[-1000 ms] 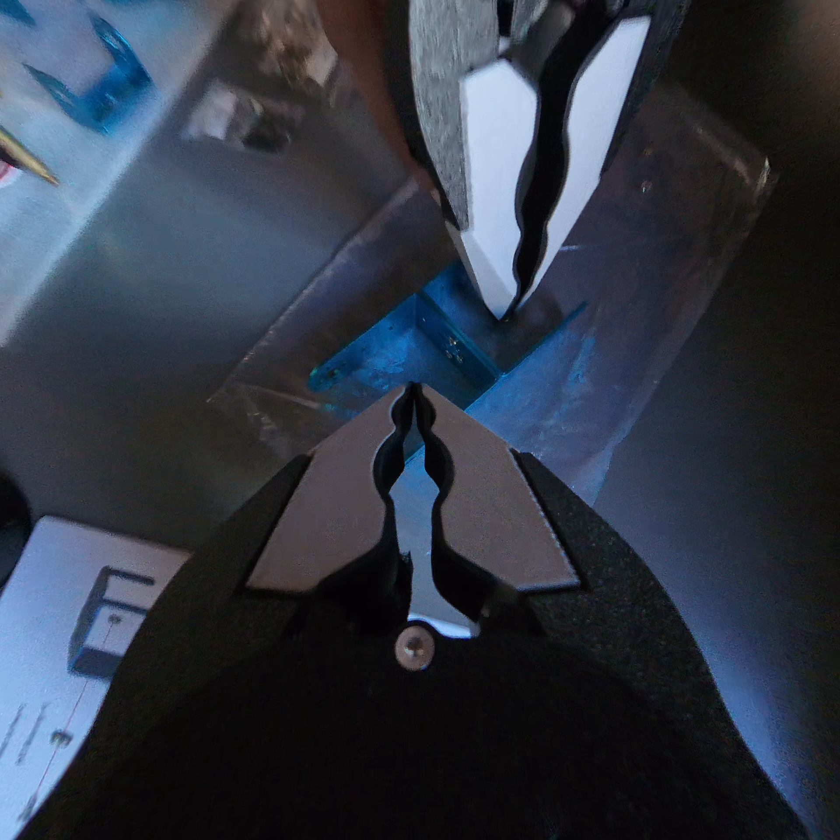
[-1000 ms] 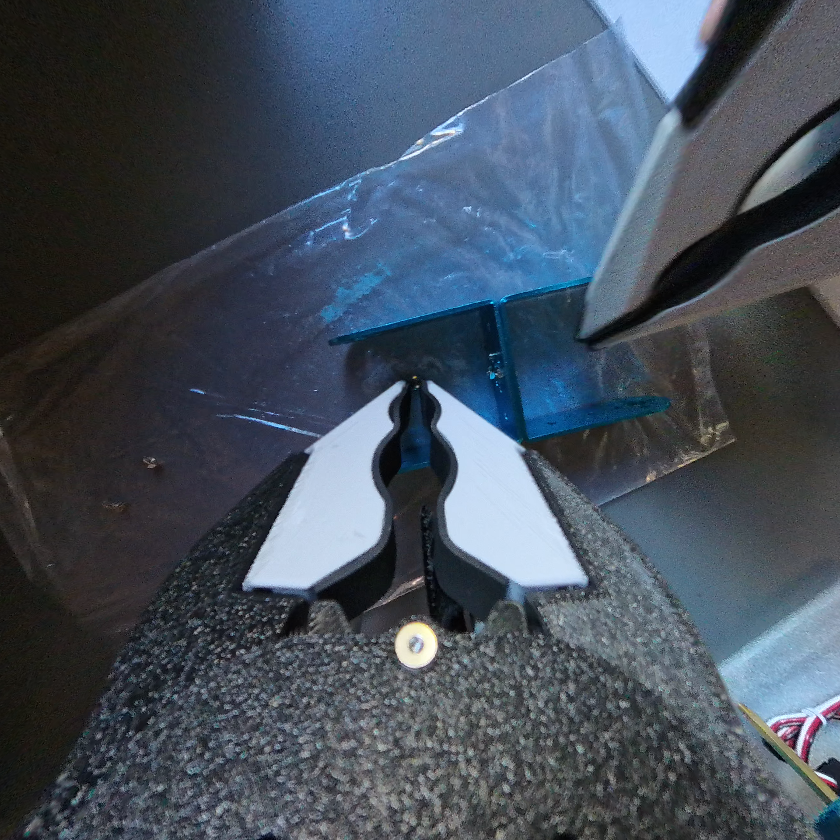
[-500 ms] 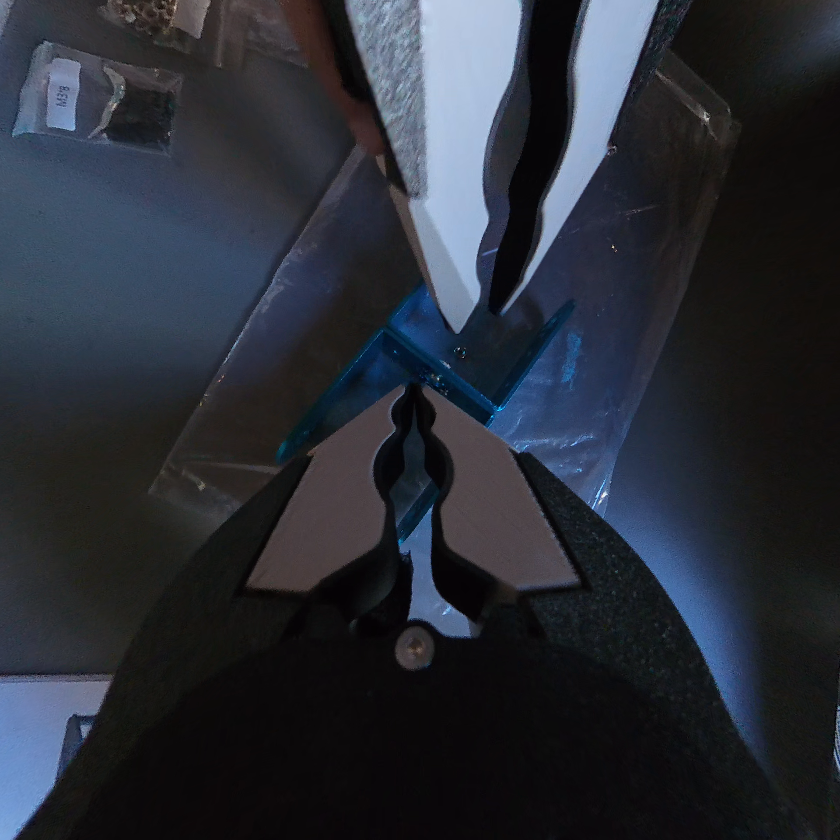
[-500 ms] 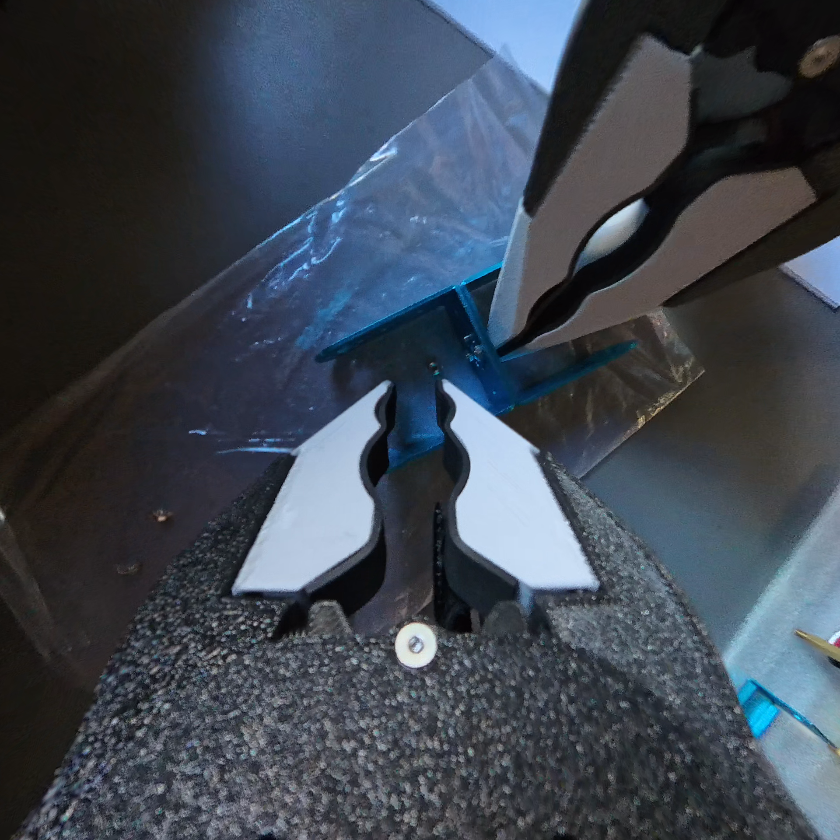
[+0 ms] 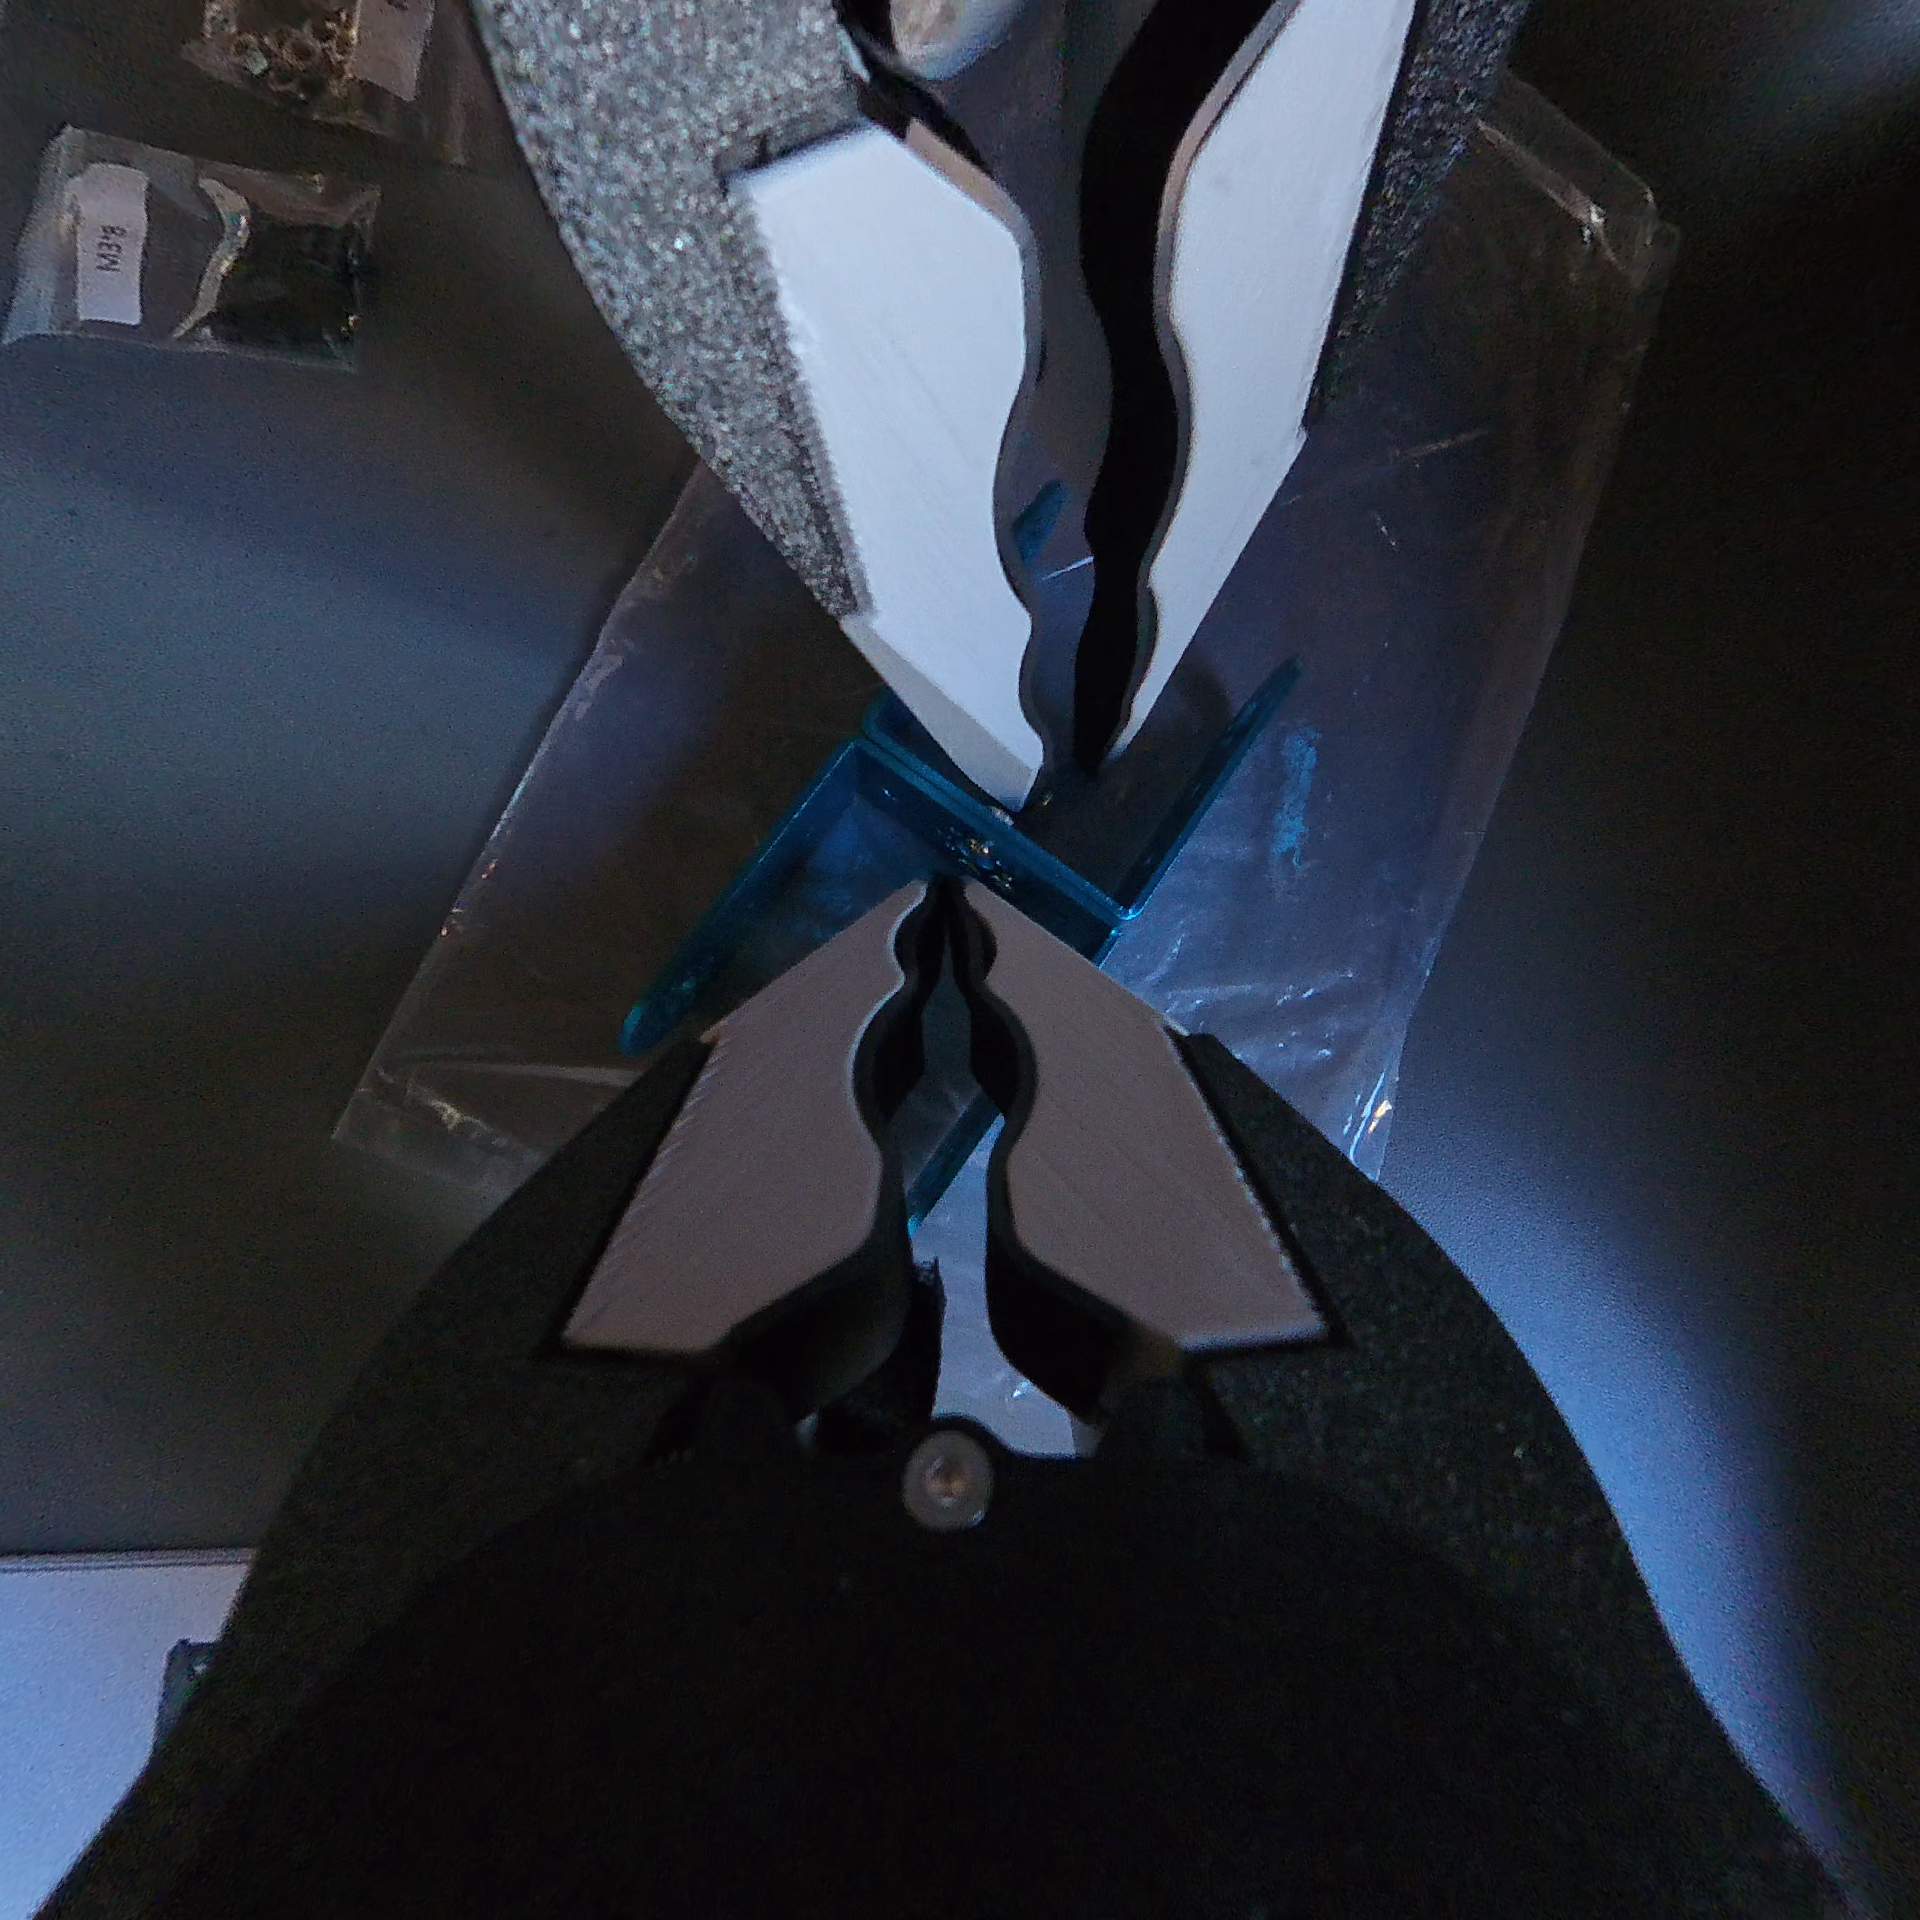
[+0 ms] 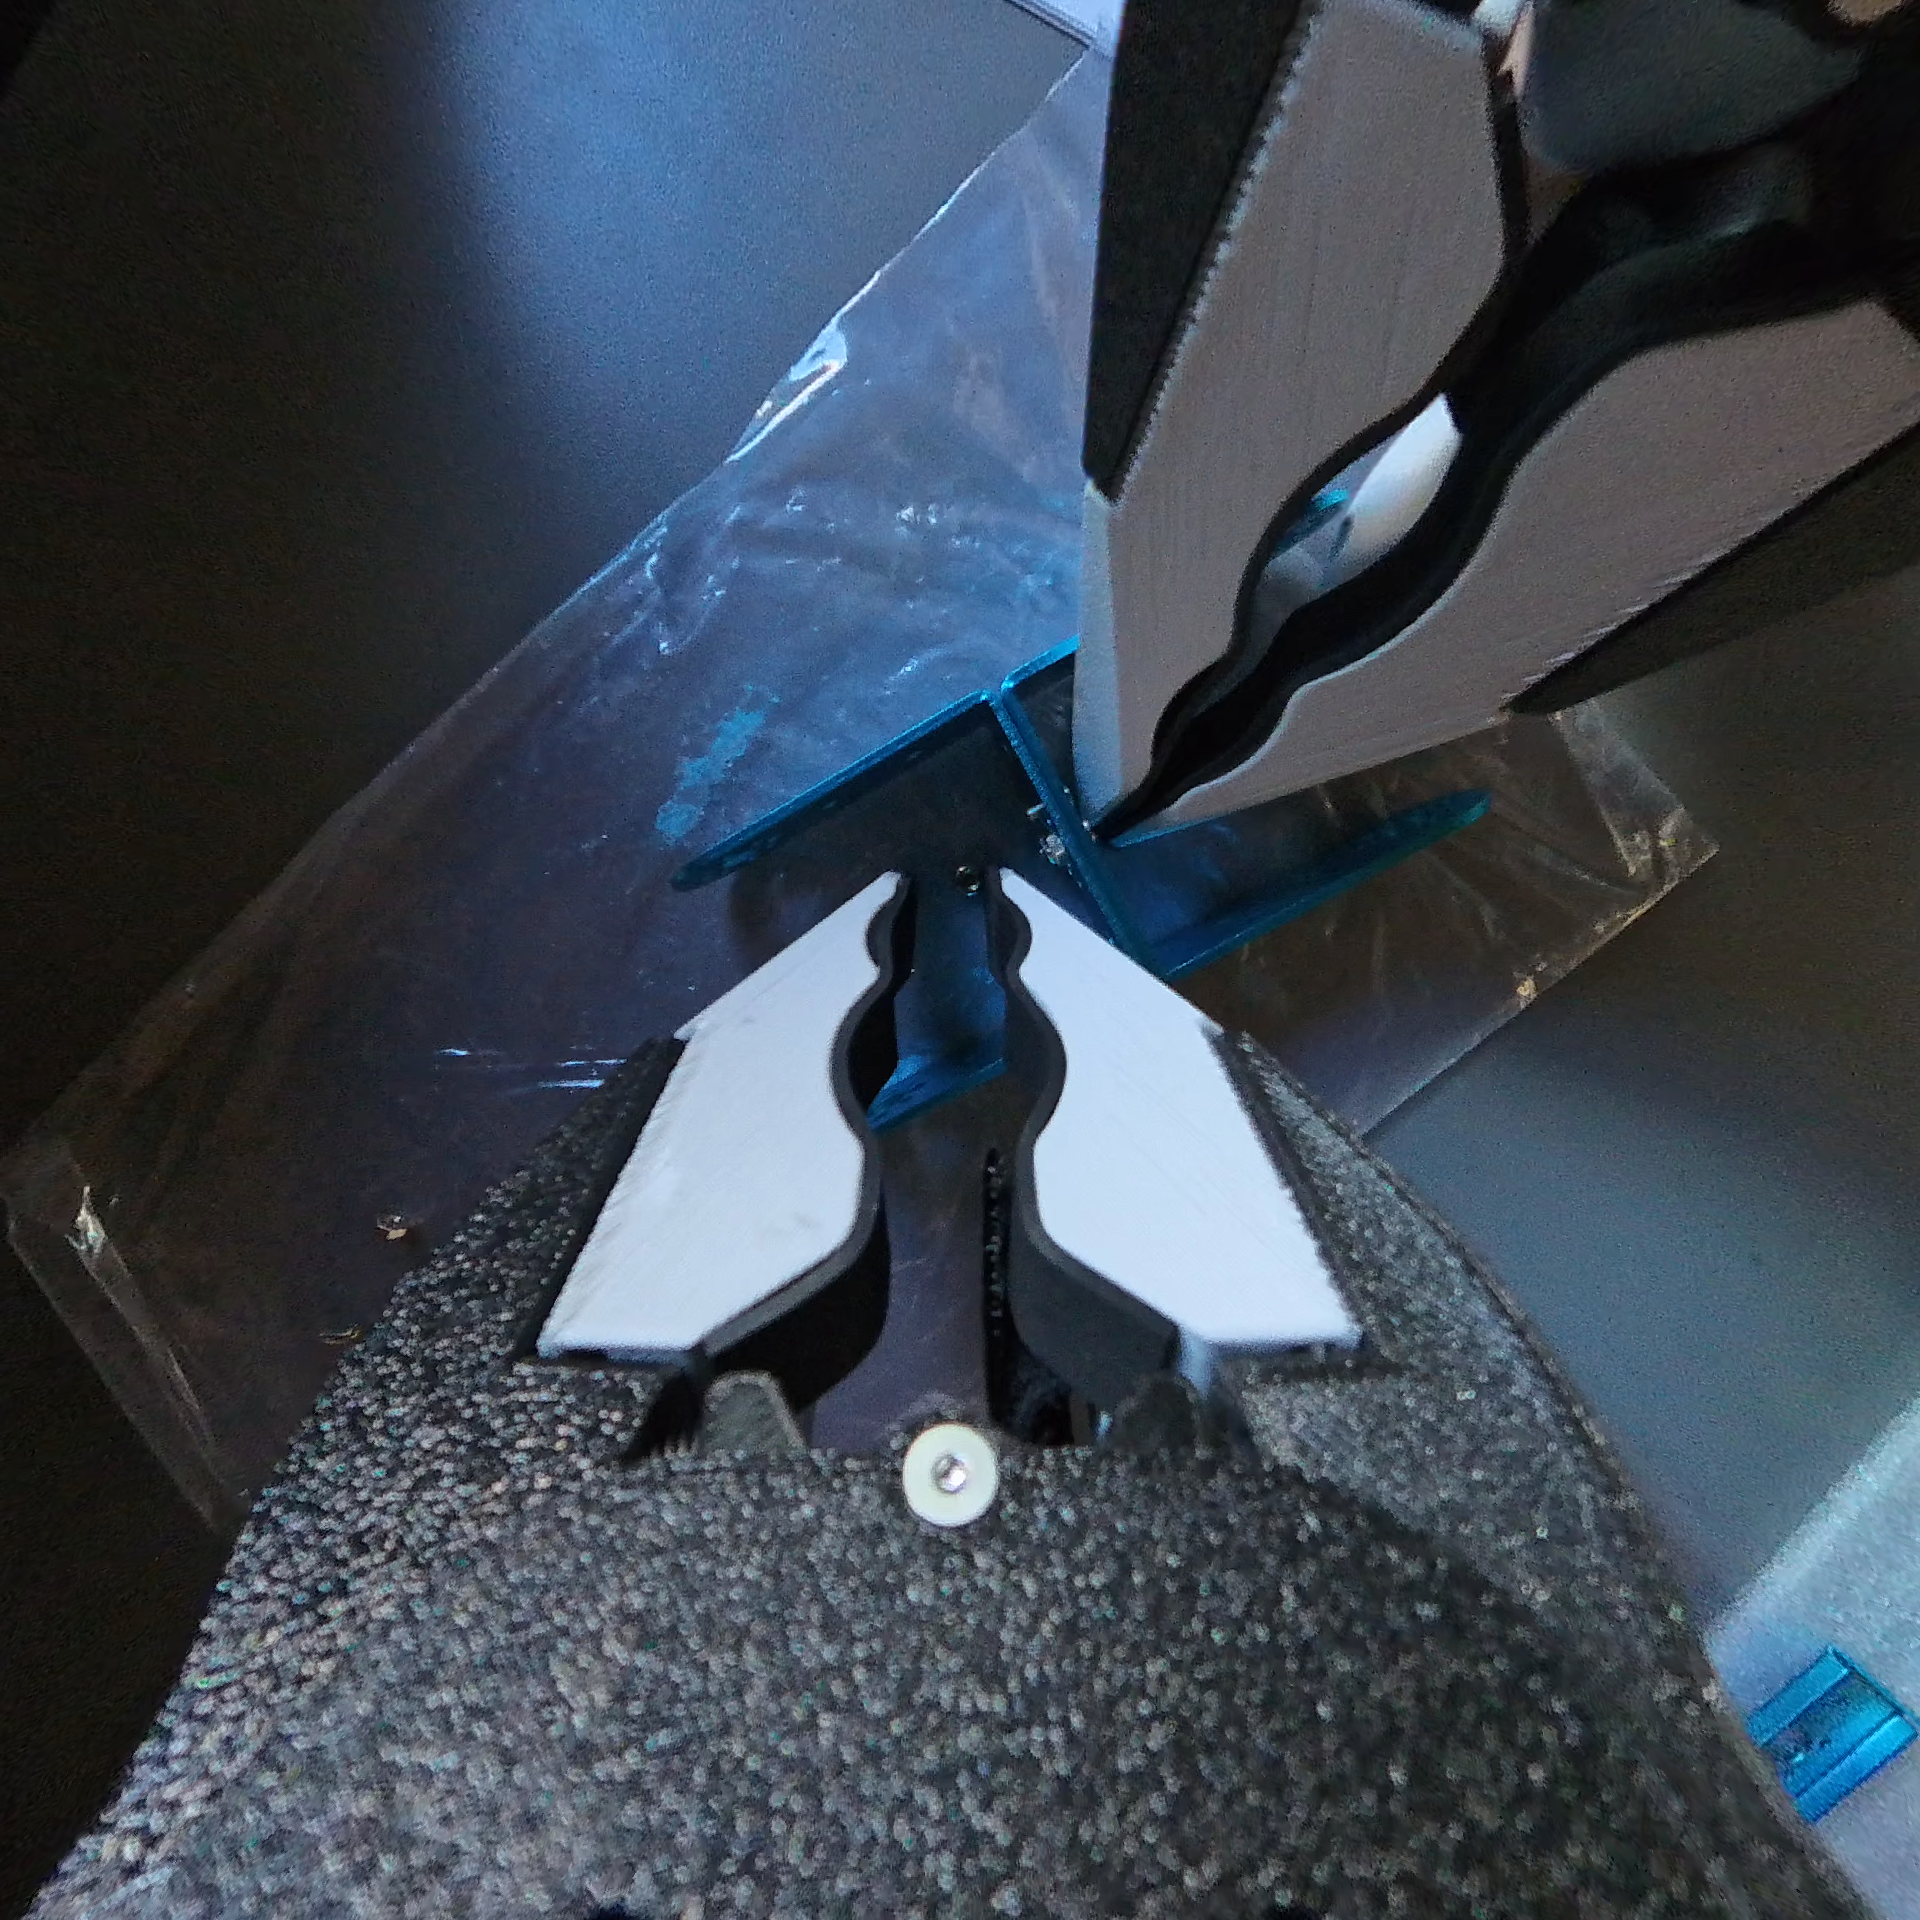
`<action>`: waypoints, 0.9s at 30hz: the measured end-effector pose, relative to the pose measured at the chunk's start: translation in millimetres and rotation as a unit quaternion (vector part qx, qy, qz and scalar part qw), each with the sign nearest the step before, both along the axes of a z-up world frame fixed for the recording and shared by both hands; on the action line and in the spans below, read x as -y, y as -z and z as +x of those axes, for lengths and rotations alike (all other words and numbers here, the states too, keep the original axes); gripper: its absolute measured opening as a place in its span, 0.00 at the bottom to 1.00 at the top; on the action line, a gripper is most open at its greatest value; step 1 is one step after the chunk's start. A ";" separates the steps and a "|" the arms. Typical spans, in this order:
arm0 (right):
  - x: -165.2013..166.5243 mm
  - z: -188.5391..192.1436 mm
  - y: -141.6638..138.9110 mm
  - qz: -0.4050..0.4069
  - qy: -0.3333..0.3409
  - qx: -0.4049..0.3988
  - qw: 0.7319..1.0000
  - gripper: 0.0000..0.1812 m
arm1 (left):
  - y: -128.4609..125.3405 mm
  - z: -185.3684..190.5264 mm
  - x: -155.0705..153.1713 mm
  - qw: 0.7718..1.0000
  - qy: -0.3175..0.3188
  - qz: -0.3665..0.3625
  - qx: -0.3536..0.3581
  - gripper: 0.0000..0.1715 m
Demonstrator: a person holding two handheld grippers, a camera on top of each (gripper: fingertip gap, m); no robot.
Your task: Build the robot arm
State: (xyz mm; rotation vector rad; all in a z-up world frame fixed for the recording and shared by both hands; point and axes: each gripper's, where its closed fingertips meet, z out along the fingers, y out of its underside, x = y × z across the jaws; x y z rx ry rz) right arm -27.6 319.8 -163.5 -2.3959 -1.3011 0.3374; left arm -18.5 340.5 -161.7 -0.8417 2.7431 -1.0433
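A blue metal bracket made of thin plates joined at right angles lies on a clear plastic bag on a dark table. My left gripper is shut on one of its thin plates, beside the middle rib. The right wrist view shows its tips pinched on the bracket there. My right gripper has its jaws a small way apart, with a blue flange of the bracket between them. It comes in from the top of the left wrist view, opposite the left gripper. The bag also shows in the right wrist view.
Two small clear bags of hardware lie at the far left. A white printed sheet lies near the left gripper's base. A white foam block holding a small blue part sits at the near right. My two grippers' fingertips are within a few centimetres of each other.
My right gripper's jaws have parted from nearly shut. My left gripper has moved from the bracket's outer edge to its middle rib. The bracket has turned on the bag.
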 end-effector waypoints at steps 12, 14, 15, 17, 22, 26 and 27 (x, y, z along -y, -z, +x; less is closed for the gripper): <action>-1.6 1.8 -0.8 -0.008 0.005 -0.031 0.999 0.03 | -29.5 -26.4 -31.1 0.992 0.023 -0.122 -0.005 0.16; -2.3 1.3 -2.1 -0.002 0.004 -0.029 1.000 0.05 | -25.3 -25.9 -39.0 0.991 0.015 -0.129 -0.012 0.16; -2.4 0.3 -2.2 -0.002 0.003 -0.031 1.000 0.05 | -22.8 -25.1 -41.0 0.991 0.013 -0.133 -0.018 0.16; -3.1 -0.7 -0.6 -0.005 0.004 -0.031 1.000 0.04 | -17.6 -25.2 -41.2 0.990 0.012 -0.133 -0.038 0.15; -3.5 0.4 -0.5 0.000 0.001 -0.021 1.000 0.03 | -6.6 -31.5 -35.5 0.994 0.033 -0.096 -0.041 0.09; -3.7 0.0 -0.8 0.002 -0.001 -0.015 1.000 0.03 | -6.6 -30.3 -33.0 0.994 0.038 -0.095 -0.034 0.04; -3.7 0.1 -0.9 0.005 -0.003 -0.014 1.000 0.03 | -6.8 -31.5 -32.6 0.994 0.042 -0.095 -0.033 0.03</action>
